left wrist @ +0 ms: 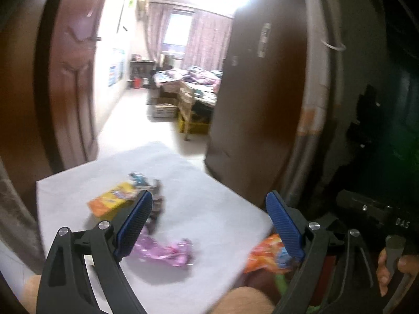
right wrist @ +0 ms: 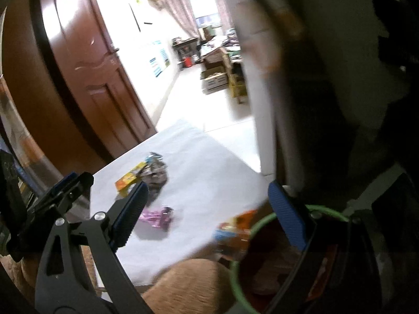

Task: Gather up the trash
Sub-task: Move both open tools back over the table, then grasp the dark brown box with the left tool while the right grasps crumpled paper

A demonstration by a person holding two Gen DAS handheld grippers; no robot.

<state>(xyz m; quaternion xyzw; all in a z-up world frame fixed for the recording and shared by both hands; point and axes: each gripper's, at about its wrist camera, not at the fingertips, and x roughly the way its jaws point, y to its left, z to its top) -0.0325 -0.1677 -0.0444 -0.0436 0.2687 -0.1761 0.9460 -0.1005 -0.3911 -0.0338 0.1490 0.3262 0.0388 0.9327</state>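
white sheet (left wrist: 209,196) mostly bare, both tongs (left wrist: 209,222) (right wrist: 207,214) spread, orange wrapper (left wrist: 267,256) overhanging near edge

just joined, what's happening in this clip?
A person is clearing wrappers off a white sheet into a green-rimmed bin. Both claws are open and empty: left claw, right claw. An orange snack packet sits at the bin's rim. Left on the sheet: a purple wrapper, a yellow-orange carton and a dark crumpled wrapper.
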